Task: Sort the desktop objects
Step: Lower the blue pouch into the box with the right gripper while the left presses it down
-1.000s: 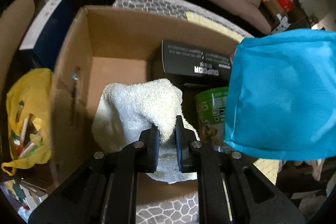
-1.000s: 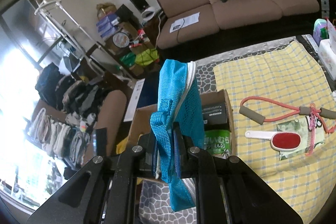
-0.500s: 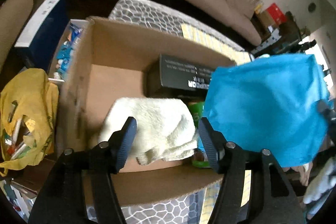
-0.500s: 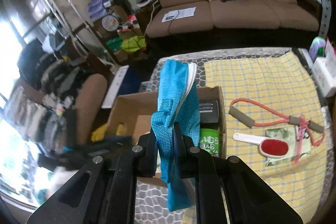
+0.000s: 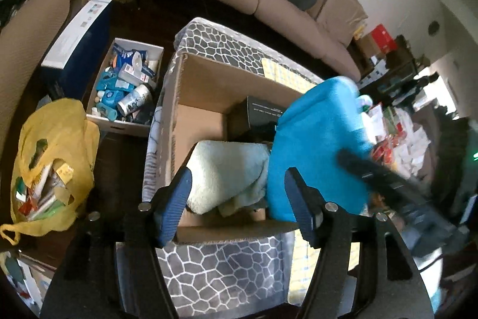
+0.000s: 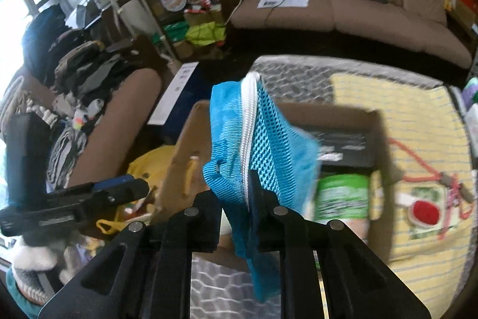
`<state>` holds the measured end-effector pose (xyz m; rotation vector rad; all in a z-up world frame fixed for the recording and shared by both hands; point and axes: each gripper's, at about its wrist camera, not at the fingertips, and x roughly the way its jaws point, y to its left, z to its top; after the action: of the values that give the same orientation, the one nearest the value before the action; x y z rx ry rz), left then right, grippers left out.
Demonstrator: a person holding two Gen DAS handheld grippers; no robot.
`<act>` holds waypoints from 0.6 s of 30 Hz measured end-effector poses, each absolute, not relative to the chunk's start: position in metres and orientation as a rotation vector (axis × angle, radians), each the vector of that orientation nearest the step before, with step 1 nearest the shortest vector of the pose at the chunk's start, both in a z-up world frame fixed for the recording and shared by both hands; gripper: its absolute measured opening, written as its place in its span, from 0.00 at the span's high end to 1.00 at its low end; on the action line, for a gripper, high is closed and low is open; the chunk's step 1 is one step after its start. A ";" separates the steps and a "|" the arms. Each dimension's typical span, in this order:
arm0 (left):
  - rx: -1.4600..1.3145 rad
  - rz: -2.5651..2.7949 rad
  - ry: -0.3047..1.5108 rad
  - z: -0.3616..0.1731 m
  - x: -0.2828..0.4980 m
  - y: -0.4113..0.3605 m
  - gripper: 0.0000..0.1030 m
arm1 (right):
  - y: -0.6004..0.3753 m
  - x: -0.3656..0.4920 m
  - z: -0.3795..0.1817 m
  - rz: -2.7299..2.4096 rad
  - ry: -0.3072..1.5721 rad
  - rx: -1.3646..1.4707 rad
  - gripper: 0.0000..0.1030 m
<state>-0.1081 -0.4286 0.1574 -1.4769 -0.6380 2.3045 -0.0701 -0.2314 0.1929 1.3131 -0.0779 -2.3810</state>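
Observation:
A cardboard box (image 5: 194, 73) stands on the grey patterned cover. Inside lie a pale towel (image 5: 227, 169), a black carton (image 5: 263, 112) and a green packet (image 6: 340, 196). My left gripper (image 5: 239, 199) is open and empty above the box's near edge. My right gripper (image 6: 239, 205) is shut on a blue mesh pouch (image 6: 269, 133) and holds it over the box; the pouch also shows in the left wrist view (image 5: 316, 145). The left gripper shows at the left of the right wrist view (image 6: 119, 190).
A yellow bag (image 5: 50, 166) and a white box of toiletries (image 5: 125, 91) sit on the floor left of the box. On the yellow checked cloth (image 6: 418, 115) lie a red lint brush (image 6: 424, 211) and a pink resistance band (image 6: 418, 160). A brown sofa (image 6: 358, 5) stands behind.
My left gripper opened and let go of the towel, which now lies in the box, and it pulled back and up. My right gripper moved the blue pouch over the box.

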 end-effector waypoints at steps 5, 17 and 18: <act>-1.480 2.320 -0.698 0.153 -0.102 -0.458 0.40 | -0.262 -0.073 0.149 -2.294 -0.176 1.389 0.78; -1.532 2.275 -0.766 0.125 -0.109 -0.466 0.41 | -0.253 -0.087 0.102 -2.133 -0.450 1.492 0.35; -1.533 2.273 -0.765 0.124 -0.110 -0.465 0.41 | -0.246 -0.089 0.102 -2.106 -0.496 1.496 0.34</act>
<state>-0.1101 -0.4647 0.1241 -1.5332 -0.7651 2.2731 -0.0889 -0.2461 0.1016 1.4962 -0.4960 -2.1060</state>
